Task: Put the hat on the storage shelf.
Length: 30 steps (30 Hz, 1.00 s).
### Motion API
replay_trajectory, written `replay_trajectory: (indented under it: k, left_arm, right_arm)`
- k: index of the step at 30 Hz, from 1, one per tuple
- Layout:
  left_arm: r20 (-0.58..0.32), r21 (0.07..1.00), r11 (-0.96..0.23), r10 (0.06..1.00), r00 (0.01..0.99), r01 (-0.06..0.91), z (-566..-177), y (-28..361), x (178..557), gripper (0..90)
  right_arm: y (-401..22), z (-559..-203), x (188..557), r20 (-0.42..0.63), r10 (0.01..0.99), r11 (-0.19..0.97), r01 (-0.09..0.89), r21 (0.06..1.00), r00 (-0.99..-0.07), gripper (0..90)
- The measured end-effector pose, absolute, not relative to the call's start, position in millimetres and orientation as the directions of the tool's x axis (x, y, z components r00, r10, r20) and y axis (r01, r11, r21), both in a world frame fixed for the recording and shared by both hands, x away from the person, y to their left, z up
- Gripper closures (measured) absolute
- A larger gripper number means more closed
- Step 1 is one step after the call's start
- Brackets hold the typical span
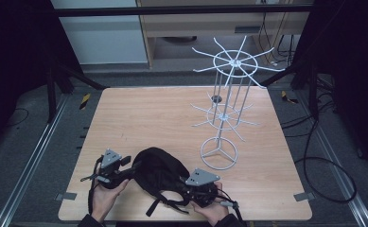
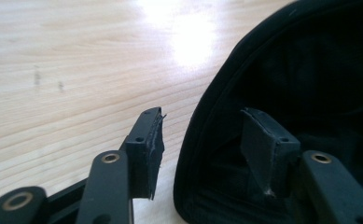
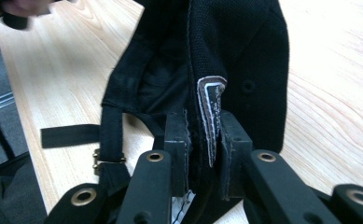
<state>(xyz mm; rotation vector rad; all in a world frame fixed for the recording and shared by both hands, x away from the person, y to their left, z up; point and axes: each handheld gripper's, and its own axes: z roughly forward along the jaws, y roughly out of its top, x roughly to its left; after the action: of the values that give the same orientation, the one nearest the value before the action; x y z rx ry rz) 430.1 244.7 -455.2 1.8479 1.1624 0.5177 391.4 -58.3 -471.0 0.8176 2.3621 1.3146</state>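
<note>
Left tool (image 2: pixel 200 149) stands wide, its jaws straddling the edge of the black cap (image 1: pixel 159 166): one pad (image 2: pixel 146 149) sits outside over the bare wooden surface (image 1: pixel 162 113), the other inside the cap's dark hollow, and neither seems to press the cloth, though the inner side is too dark to be sure. Right tool (image 3: pixel 202 154) is narrowed onto the cap's fabric, pinching a seam with a small brown label (image 3: pixel 212 107) between its pads. The cap lies between the two tools, on the near part of the surface, its strap and brass buckle (image 3: pixel 105 161) trailing beside the right tool. Beyond the right tool, well apart, stands a white wire rack (image 1: pixel 229 94).
</note>
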Motion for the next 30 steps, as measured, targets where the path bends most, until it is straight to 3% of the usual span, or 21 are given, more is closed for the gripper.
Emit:
replay_trajectory:
  k: [7, 21, 30]
  left_arm:
    - [-0.137, 0.866, -0.172, 0.822, 0.553, 0.47, -433, 233, 400, 46.7]
    - [-0.201, 0.861, -0.186, 0.731, 0.652, 0.473, -419, 186, 397, 38.6]
    - [-0.214, 0.852, -0.188, 0.728, 0.651, 0.489, -419, 164, 405, 35.4]
  right_arm:
    - [-58, -471, 391, 0.02, 0.636, 0.393, 0.346, 0.852, -0.771, 75.3]
    - [-53, -470, 390, 0.02, 0.627, 0.393, 0.338, 0.855, -0.779, 74.0]
    - [-49, -471, 389, 0.01, 0.615, 0.4, 0.322, 0.858, -0.789, 74.3]
